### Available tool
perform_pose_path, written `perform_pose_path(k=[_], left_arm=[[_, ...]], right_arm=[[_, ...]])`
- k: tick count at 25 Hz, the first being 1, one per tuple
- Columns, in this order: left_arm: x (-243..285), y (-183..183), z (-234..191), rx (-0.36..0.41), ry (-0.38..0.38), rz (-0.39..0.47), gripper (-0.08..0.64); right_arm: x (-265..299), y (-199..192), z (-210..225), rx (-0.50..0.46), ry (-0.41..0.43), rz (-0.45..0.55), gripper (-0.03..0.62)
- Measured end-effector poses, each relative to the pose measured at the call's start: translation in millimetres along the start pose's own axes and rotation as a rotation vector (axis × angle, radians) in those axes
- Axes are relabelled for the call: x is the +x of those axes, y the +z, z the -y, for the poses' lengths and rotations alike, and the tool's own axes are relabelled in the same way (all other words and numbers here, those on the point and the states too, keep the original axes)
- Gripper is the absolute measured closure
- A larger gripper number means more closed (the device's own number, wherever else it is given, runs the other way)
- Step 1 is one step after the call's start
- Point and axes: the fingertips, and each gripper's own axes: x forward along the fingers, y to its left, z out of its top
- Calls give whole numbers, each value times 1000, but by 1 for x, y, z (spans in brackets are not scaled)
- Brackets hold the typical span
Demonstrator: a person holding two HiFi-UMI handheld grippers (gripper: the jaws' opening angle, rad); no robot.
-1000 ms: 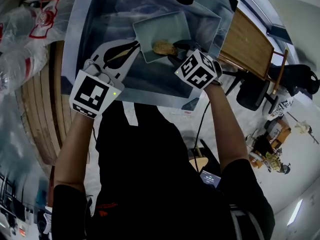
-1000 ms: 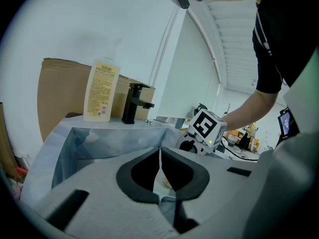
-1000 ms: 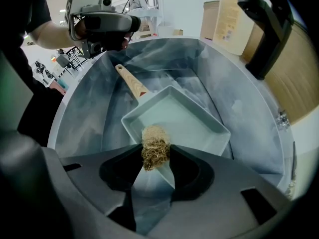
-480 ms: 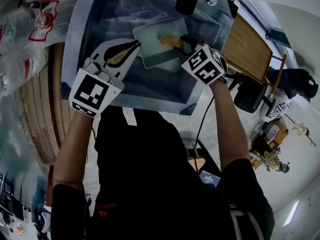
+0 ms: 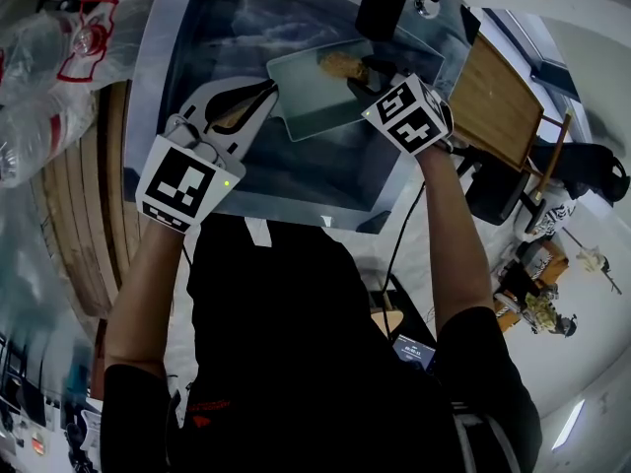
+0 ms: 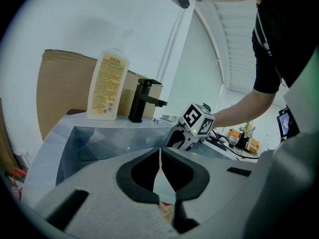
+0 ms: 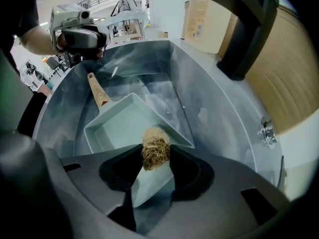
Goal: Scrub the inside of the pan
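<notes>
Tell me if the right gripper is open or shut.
Shut on the scrubber: it sits pinched in the right gripper, over the pan.

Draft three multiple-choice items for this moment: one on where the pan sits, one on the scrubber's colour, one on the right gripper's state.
1. Where is the pan?
A. in the sink
B. on a stove
C. on the floor
2. What colour is the scrubber?
A. blue
B. tan
C. red
3. What state is the right gripper in?
A. open and empty
B. shut on the scrubber
C. out of view

Key: 1 A, the steel walls of the sink surround it. 2 B, its fibres are straw-coloured. 3 B, the jaws pinch it from both sides.
</notes>
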Motion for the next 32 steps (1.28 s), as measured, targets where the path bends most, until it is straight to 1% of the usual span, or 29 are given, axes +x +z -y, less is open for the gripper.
perform_pose_path(k=[7, 12, 16, 24, 32], left_arm=[[1, -2, -1, -1, 0, -4, 532], [3, -2, 8, 2, -11, 0, 534], [2, -2, 13, 7, -14, 4, 534], [-1, 1, 25, 15, -16, 19, 534], [-6, 2, 36, 24, -21, 29, 534]], right_arm=[[2, -4, 0, 1, 6, -27, 422], [-1, -9, -11, -39, 36, -51, 423], [-4, -15, -19, -62, 44, -77, 423], [-11, -26, -38, -150, 59, -155, 423], [-16, -40, -55, -171, 83, -211, 423]])
